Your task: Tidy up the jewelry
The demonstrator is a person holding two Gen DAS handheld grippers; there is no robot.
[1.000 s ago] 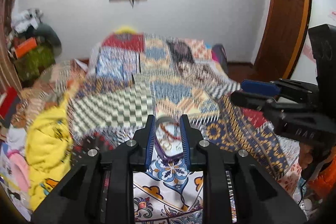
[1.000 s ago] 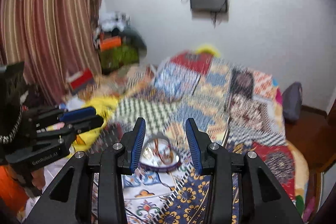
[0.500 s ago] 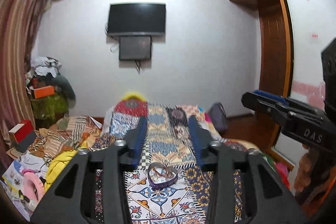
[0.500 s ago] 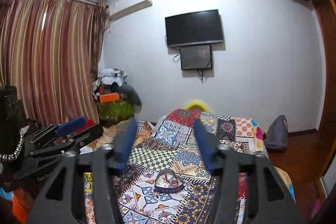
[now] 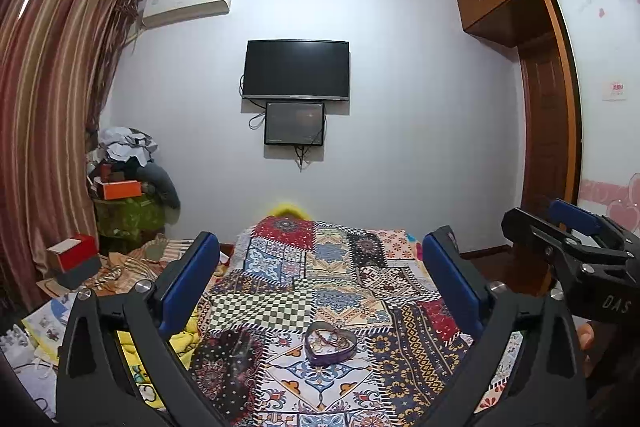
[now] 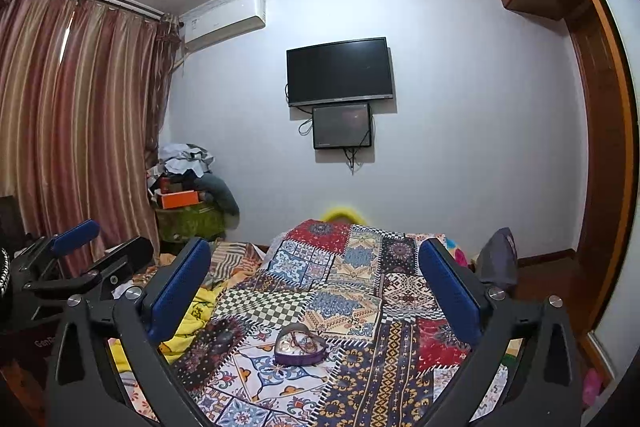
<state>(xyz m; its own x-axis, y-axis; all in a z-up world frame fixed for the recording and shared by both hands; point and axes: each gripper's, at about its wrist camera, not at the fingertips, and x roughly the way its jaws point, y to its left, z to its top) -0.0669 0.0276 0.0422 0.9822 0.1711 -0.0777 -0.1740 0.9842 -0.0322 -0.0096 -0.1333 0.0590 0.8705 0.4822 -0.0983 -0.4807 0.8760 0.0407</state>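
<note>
A purple heart-shaped box (image 5: 329, 343) holding tangled jewelry sits open on the patchwork bedspread (image 5: 320, 279); it also shows in the right wrist view (image 6: 299, 345). My left gripper (image 5: 320, 279) is wide open and empty, held well back from the box. My right gripper (image 6: 316, 279) is wide open and empty, also well back. The right gripper shows at the right edge of the left wrist view (image 5: 576, 243), and the left gripper at the left edge of the right wrist view (image 6: 80, 259).
A yellow blanket (image 5: 180, 335) lies at the bed's left edge. Boxes and papers (image 5: 72, 263) clutter the floor at left. A pile of clothes and an orange box (image 6: 188, 187) stands by the curtain. A wooden door (image 6: 600, 187) is at right.
Both grippers pulled up and back from just over the heart box and opened wide. The box now looks small and far between the fingers.
</note>
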